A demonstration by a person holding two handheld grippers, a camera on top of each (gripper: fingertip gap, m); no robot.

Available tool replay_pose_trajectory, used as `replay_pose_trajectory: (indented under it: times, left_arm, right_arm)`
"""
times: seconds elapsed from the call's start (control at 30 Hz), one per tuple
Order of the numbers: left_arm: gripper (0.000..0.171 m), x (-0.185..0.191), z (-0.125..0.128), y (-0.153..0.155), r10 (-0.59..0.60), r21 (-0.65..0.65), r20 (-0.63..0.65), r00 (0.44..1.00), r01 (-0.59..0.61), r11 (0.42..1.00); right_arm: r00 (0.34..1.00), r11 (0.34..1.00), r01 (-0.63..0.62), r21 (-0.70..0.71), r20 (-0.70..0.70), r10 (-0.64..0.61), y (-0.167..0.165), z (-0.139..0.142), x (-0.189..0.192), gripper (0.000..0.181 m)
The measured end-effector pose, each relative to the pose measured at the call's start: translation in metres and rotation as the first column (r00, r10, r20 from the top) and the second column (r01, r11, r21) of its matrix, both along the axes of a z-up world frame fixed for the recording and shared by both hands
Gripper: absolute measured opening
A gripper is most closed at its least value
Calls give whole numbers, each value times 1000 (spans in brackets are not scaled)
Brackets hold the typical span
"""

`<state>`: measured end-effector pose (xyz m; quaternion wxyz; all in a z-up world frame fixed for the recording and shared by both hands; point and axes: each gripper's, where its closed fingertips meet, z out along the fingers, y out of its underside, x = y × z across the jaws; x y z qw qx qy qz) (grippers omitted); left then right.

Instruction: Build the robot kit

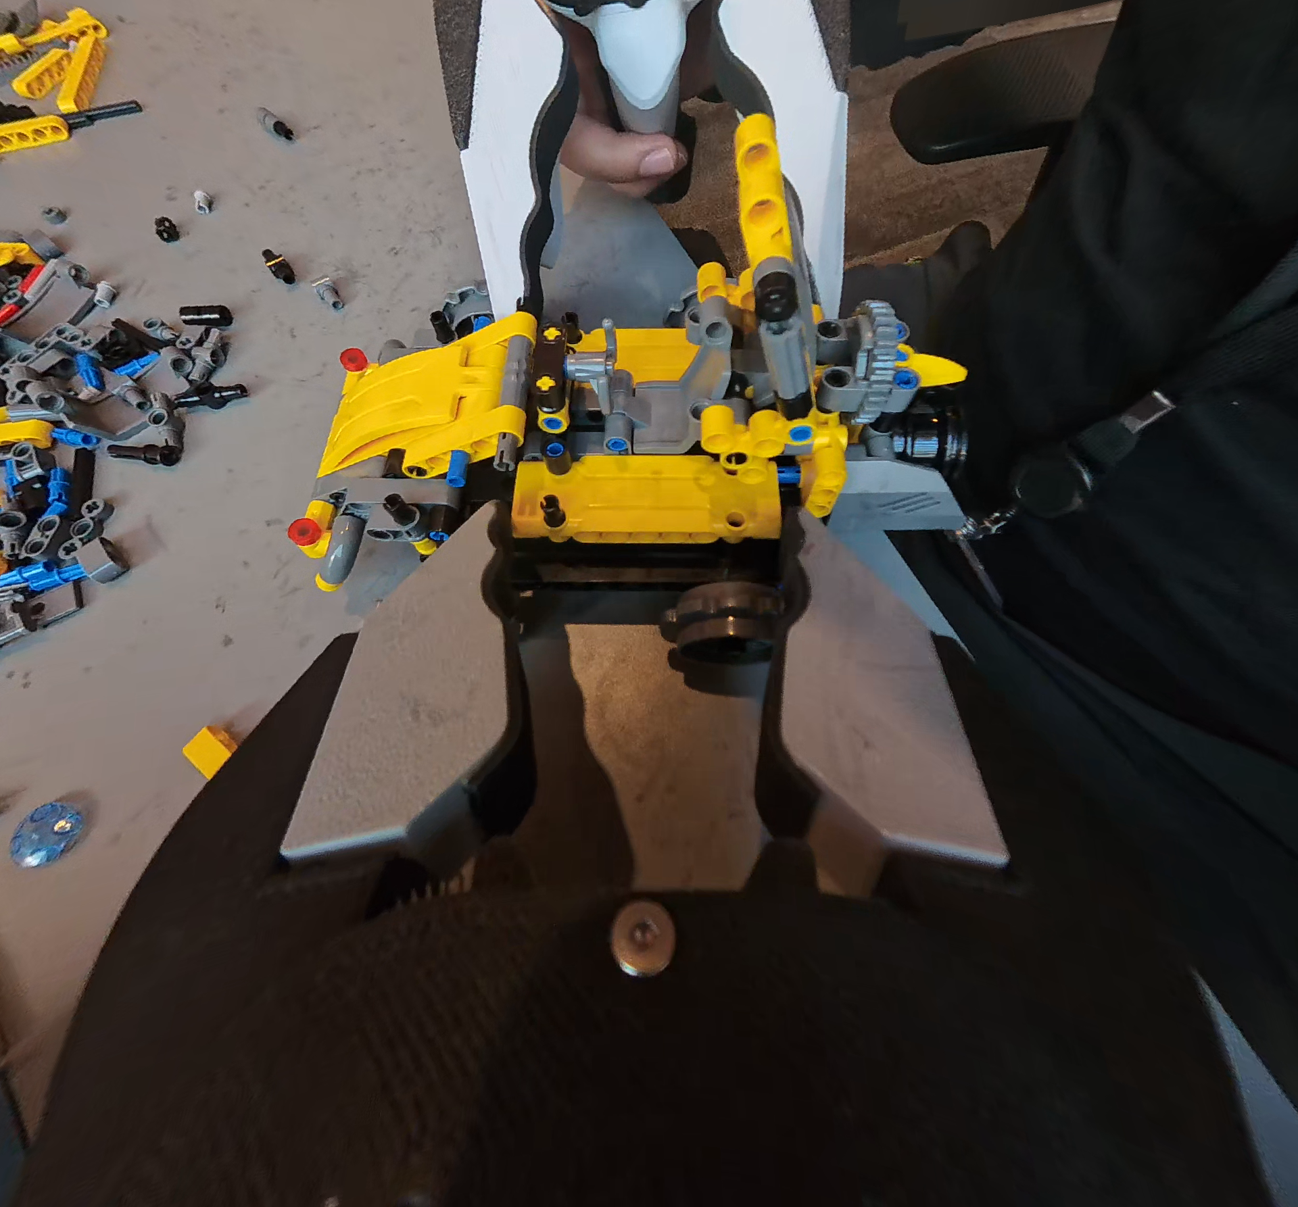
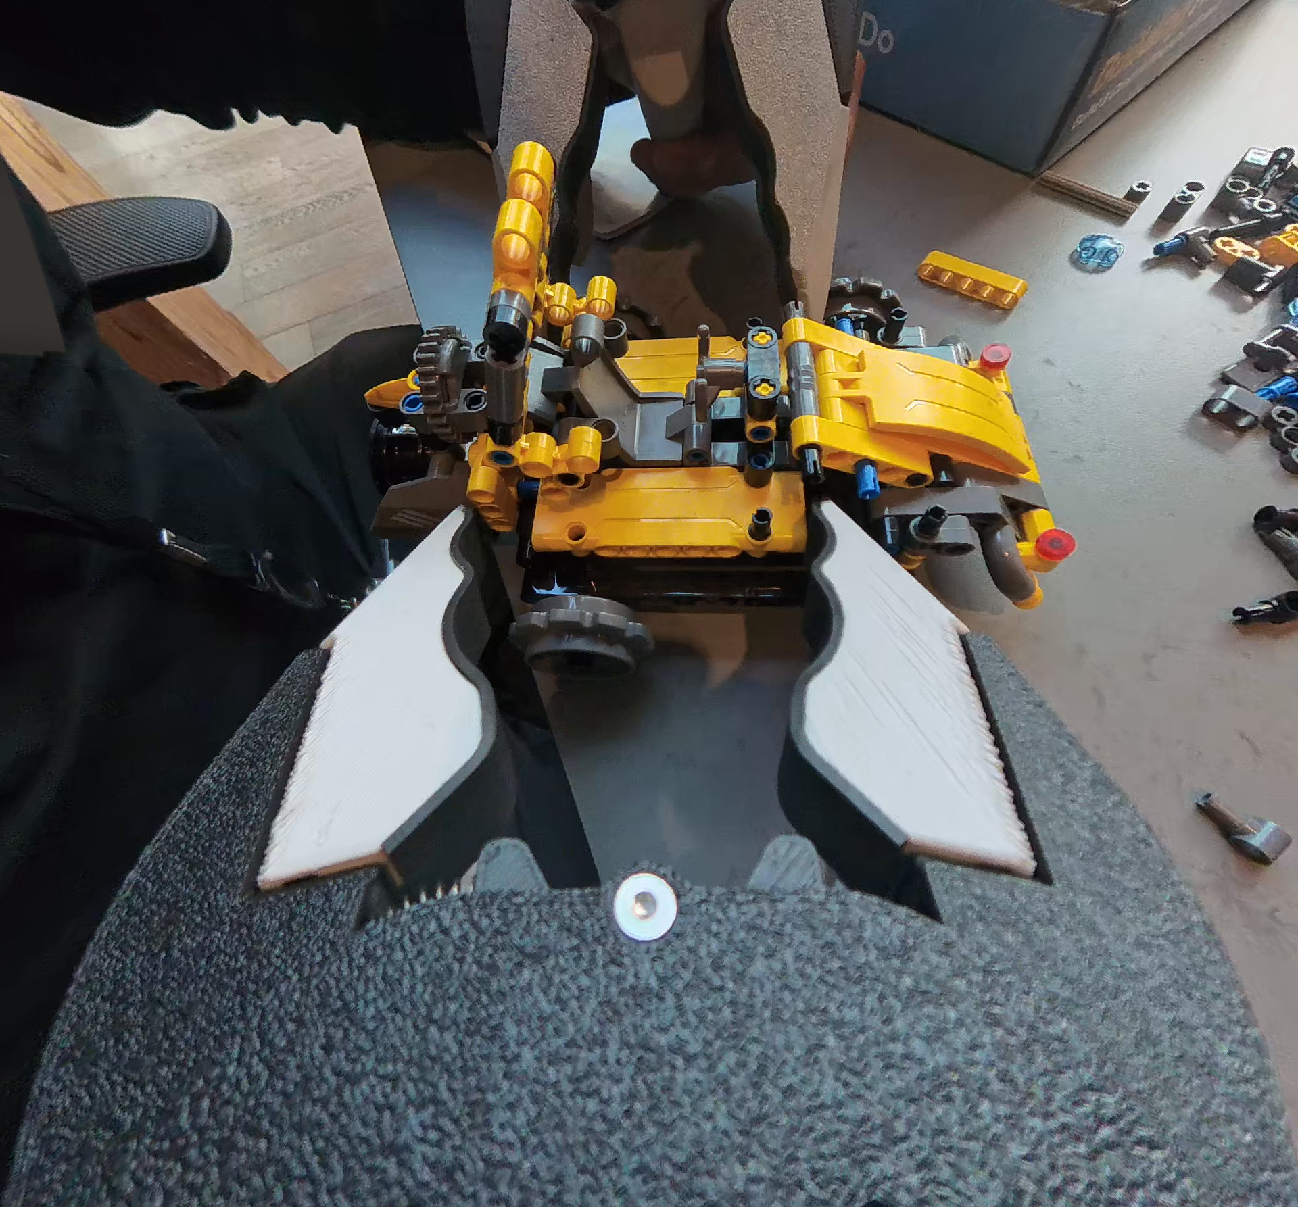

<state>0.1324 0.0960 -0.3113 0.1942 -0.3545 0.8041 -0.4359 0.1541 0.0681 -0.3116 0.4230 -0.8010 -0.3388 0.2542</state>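
Pinching the yellow brick vehicle (image 1: pixel 632 443) from opposite sides, left gripper (image 1: pixel 646 527) and right gripper (image 2: pixel 639 541) hold it between their jaws above the tabletop (image 1: pixel 232 611); uneven squeezing could pop bricks loose.

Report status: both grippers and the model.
Left gripper and right gripper both clamp yellow model from opposite sides. Loose parts beside it on table.

White and yellow lettering is being shown on the blue box (image 2: pixel 983 50); its words are not being repeated here.
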Motion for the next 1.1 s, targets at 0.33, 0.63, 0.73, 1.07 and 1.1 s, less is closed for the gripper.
replay_pose_trajectory:
  times: [0.33,0.63,0.73,1.07,1.1]
  left_arm:
    - [90,-4,8,-12,-41,-88,6,999,41,995]
    - [80,-2,9,-11,-44,-104,6,999,44,994]
    - [80,-2,9,-11,-45,-107,5,999,45,993]
    - [78,-3,9,-14,-72,-107,6,997,72,992]
    - [78,-3,9,-13,-72,-108,5,997,72,992]
  right_arm:
    - [1000,1000,1,-5,-3,-1,1,0,0,90]
    - [1000,1000,0,-6,-5,0,2,0,0,90]
    - [1000,1000,1,-5,-5,-1,2,0,0,90]
    - [1000,1000,-17,-5,-5,17,2,-1,-2,89]
    - [1000,1000,-19,-5,-3,19,2,-1,-1,89]
